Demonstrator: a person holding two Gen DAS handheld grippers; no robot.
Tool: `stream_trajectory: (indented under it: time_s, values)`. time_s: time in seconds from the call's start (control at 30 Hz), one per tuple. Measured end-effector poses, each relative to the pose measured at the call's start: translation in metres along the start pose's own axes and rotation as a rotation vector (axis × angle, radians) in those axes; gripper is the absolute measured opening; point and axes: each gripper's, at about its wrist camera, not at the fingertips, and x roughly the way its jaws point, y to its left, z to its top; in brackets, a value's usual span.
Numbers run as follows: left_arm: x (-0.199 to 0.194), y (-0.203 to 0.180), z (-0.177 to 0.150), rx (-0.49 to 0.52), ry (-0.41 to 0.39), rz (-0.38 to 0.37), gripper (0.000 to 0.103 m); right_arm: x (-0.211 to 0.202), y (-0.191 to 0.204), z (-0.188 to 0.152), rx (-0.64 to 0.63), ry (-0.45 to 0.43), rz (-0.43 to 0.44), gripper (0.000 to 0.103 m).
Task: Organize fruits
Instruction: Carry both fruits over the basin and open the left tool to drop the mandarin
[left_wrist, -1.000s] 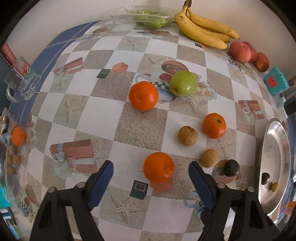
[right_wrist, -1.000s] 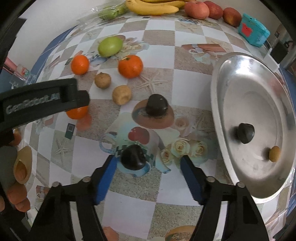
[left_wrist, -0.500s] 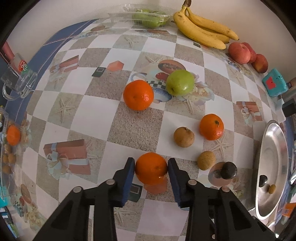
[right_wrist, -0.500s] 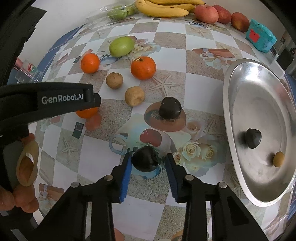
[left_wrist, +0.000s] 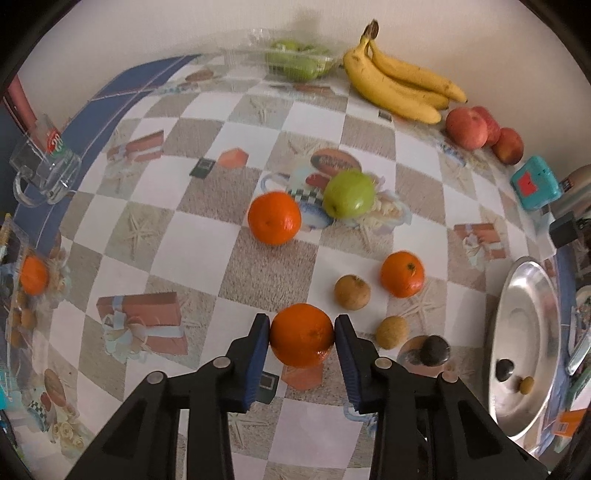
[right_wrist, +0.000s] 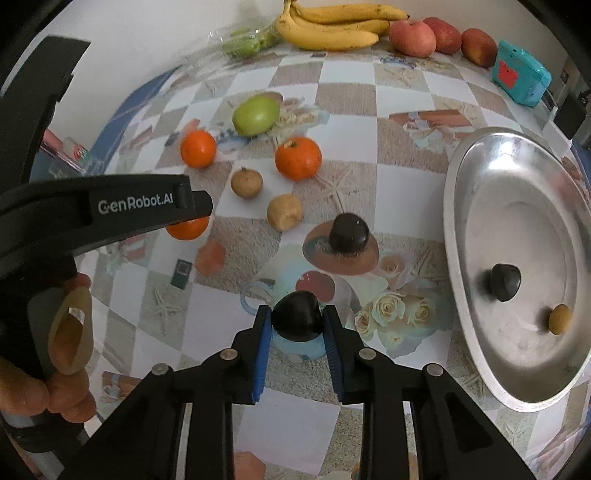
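My left gripper (left_wrist: 302, 334) is shut on an orange (left_wrist: 302, 335) just above the patterned tablecloth. My right gripper (right_wrist: 297, 321) is shut on a dark round fruit (right_wrist: 296, 318). Two more oranges (left_wrist: 274, 218) (left_wrist: 402, 274), a green apple (left_wrist: 349, 192), two brown fruits (left_wrist: 352, 291) (left_wrist: 392, 332) and another dark fruit (left_wrist: 436, 349) lie on the table. A silver tray (right_wrist: 476, 206) at the right holds one dark fruit (right_wrist: 505, 281) and one small brown fruit (right_wrist: 559, 318).
Bananas (left_wrist: 399, 88), red apples (left_wrist: 467, 127) and a clear box of green fruit (left_wrist: 295, 62) line the back wall. A teal box (left_wrist: 533, 182) sits at the right. A glass mug (left_wrist: 44, 166) and a clear tray holding an orange (left_wrist: 33, 275) are at the left.
Both grippers closed from wide open: the left onto the near orange, the right onto the near dark fruit. Both then rose slightly with their fruit.
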Motion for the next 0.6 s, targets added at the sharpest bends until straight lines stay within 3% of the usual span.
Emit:
stream_trajectory:
  time_s: [0.33,0.6]
  values:
    - [-0.026,-0.005,0.005,-0.019,-0.065,-0.041,0.039,-0.028,-0.023,0.005,0.082,-0.067,0.033,0.029]
    - [-0.034,-0.018,0.002,0.005,-0.080,-0.058,0.039,-0.047,-0.071,0.009,0.222,-0.112,-0.012,0.029]
